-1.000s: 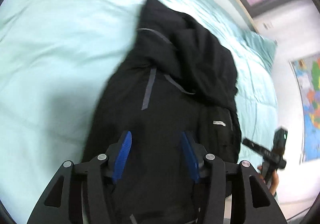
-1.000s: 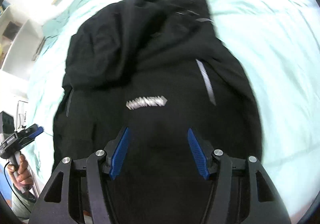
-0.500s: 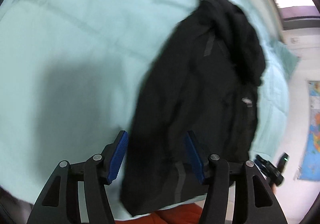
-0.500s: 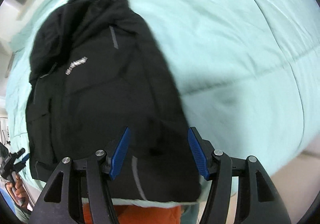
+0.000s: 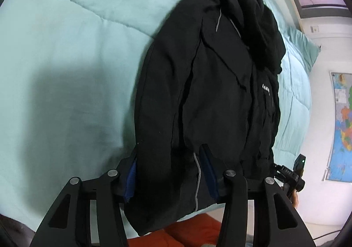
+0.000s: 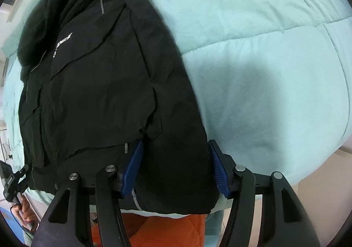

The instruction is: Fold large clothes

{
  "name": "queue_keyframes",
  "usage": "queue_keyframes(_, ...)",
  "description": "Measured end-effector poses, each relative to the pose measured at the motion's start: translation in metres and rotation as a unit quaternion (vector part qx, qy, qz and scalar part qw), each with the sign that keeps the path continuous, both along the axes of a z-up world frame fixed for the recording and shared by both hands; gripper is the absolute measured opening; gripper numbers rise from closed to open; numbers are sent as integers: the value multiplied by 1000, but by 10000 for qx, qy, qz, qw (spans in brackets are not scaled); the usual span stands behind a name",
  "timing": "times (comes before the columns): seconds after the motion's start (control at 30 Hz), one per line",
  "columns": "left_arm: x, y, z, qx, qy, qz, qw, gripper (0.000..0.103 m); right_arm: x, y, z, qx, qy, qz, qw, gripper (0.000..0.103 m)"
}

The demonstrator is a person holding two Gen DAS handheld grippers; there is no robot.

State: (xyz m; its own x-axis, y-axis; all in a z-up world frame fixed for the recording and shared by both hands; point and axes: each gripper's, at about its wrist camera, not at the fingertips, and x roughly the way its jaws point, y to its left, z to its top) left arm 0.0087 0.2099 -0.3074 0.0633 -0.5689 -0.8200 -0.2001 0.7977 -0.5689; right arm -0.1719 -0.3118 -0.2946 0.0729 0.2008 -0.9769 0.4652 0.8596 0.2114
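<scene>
A black hooded jacket (image 5: 211, 93) lies lengthwise on a pale mint quilt (image 5: 72, 53), hood at the far end, hem at the near bed edge. It also shows in the right wrist view (image 6: 99, 84). My left gripper (image 5: 170, 173) is open, its blue pads on either side of the hem's left corner, with cloth between the jaws. My right gripper (image 6: 175, 167) is open, its pads on either side of the hem's right corner. The jacket hem hangs slightly over the bed edge.
Orange fabric (image 6: 154, 229) shows below the bed edge. A wall map (image 5: 341, 128) hangs at the right. The other hand-held gripper shows at the frame edge in each view (image 5: 292, 175) (image 6: 13, 178). A mint pillow (image 5: 303, 46) lies at the bed's far end.
Both grippers have pulled back from over the jacket's chest to its hem at the near bed edge and come down onto the hem corners. The jaws stay open.
</scene>
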Motion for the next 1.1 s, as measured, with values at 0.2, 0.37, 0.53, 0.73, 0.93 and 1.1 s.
queue_keyframes(0.2,-5,-11,-19,186,343,-159,9991,53,-17,-25,-6,453,28,-327,9984,66)
queue_keyframes(0.37,-5,-18,-3,198,-40,-328,9993,23,-24,-25,4,588,-61,-54,9982,42)
queue_keyframes(0.53,1,-20,27,-367,-390,-293,9981,20,-14,-13,29,654,-172,254,9974,40)
queue_keyframes(0.73,0,-28,0,-670,31,-470,9966,49,-13,-27,1,1324,55,23,9912,69)
queue_keyframes(0.93,0,-29,3,-652,-199,-156,9976,28,-7,-17,2,1421,-143,-98,9897,25)
queue_keyframes(1.1,20,-36,49,-870,-777,-274,9928,20,7,-18,59,1307,-751,107,9885,18)
